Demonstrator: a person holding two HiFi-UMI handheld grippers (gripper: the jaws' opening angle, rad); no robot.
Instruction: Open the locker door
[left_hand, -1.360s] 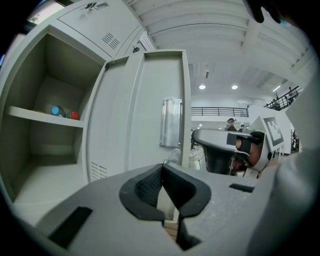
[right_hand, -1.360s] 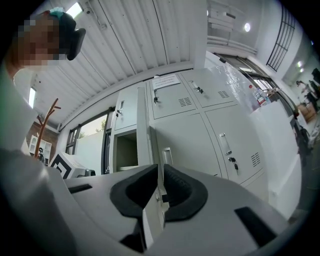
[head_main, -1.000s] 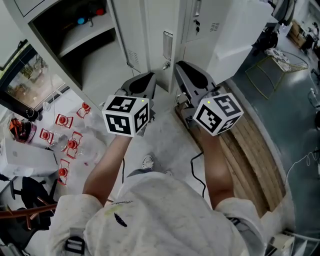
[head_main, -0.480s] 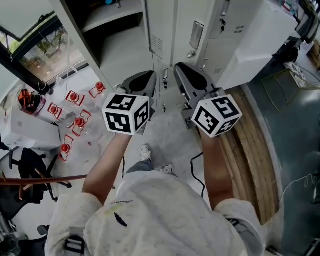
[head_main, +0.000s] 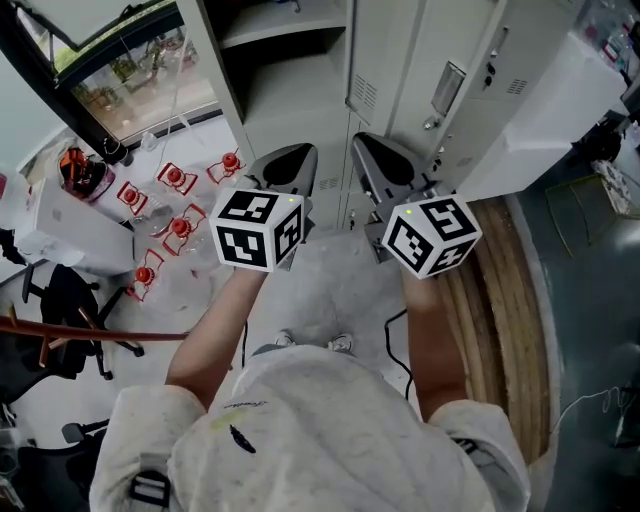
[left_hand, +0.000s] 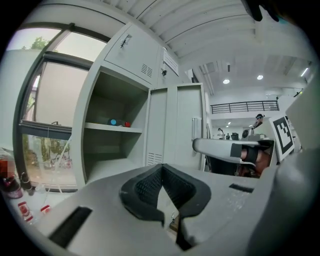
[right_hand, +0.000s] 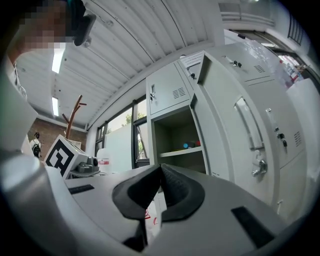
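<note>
The view has swung over the last second: the closed locker door (head_main: 425, 50) and its upright handle (head_main: 448, 88) have slid from 12 o'clock above the hands to about 1 o'clock of the right gripper (head_main: 385, 160), while both grippers stay side by side at chest height, well apart from the lockers. The right gripper's jaws, apart a second ago, are now closed, pads meeting at the tips with nothing between them. The left gripper (head_main: 290, 165) is likewise closed on nothing in its own view. So the door is still closed and untouched, and judging from this, the right claw would have to reopen, or hook with closed tips, before it can pull the handle. In the right gripper view the handle (right_hand: 247, 127) stands at 2 o'clock, with a small latch (right_hand: 258, 167) just below it. The open compartment (head_main: 290, 40) lies at 12 o'clock of the left gripper. For room: red-and-white items (head_main: 175, 200) litter the floor at 9 to 10 o'clock, wooden boards (head_main: 500, 300) run along at 4 o'clock, and a white box (head_main: 540, 110) juts out at 2 o'clock, just beside the lockers, which may crowd the door's swing on that side.
</note>
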